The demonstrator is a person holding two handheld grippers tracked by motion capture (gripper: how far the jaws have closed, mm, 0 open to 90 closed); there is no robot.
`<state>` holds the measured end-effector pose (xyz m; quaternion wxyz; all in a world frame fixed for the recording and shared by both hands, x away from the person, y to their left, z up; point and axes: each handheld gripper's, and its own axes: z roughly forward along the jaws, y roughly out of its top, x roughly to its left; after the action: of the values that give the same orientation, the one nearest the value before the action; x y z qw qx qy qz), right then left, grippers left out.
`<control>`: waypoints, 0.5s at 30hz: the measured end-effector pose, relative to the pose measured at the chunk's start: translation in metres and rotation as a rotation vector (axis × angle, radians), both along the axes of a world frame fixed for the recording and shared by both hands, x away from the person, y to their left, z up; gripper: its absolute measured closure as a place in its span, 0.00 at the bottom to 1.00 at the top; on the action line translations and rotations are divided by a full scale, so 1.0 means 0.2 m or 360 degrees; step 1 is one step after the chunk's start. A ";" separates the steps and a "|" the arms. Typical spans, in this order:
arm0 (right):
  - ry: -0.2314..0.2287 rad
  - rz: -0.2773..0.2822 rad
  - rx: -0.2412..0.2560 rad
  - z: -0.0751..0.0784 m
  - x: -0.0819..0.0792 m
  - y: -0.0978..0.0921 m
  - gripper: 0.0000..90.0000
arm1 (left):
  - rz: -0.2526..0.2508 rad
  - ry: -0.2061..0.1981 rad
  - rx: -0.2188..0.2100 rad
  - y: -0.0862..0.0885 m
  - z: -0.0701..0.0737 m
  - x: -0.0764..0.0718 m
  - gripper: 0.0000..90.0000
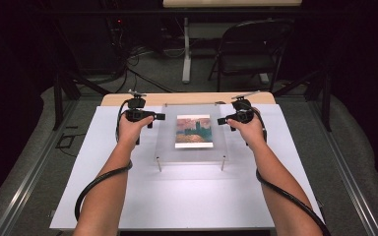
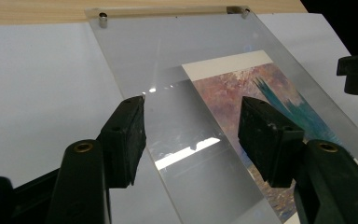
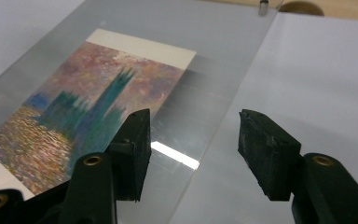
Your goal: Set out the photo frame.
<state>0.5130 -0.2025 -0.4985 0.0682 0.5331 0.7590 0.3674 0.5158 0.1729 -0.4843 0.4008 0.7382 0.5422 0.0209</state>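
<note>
A clear acrylic frame panel (image 1: 193, 155) lies flat on the white board, with metal standoff pins at its corners. Under it sits a painted print (image 1: 194, 131) of a blue-green tower against a pink sky. My left gripper (image 1: 158, 117) hovers open at the panel's left edge; its jaws straddle that edge (image 2: 168, 130), one over the board and one over the print (image 2: 233, 93). My right gripper (image 1: 220, 121) is open at the right edge, with one jaw over the print (image 3: 88, 98) and the other over the white board. Nothing is held.
The white board (image 1: 187, 196) rests on a wooden table whose far strip (image 1: 187, 98) shows behind the panel. A folding chair (image 1: 248, 49) and table legs stand on the floor beyond. The other gripper's tip (image 2: 356, 72) shows at the right of the left gripper view.
</note>
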 end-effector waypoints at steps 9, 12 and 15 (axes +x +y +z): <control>0.0060 -0.0017 0.0052 -0.06 0.01 -0.01 0.46 | -0.0001 0.0060 -0.0035 -0.01 -0.07 0.01 0.43; 0.0085 -0.0002 0.0063 -0.07 0.02 0.01 0.45 | -0.0009 0.0074 -0.0033 -0.02 -0.09 0.01 0.43; 0.0111 0.0001 0.0068 -0.08 0.02 0.02 0.44 | -0.0013 0.0085 -0.0043 -0.03 -0.11 0.01 0.43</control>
<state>0.5161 -0.1978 -0.5153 0.0300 0.5466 0.7531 0.3648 0.5182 0.1667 -0.5059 0.3963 0.7352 0.5498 -0.0078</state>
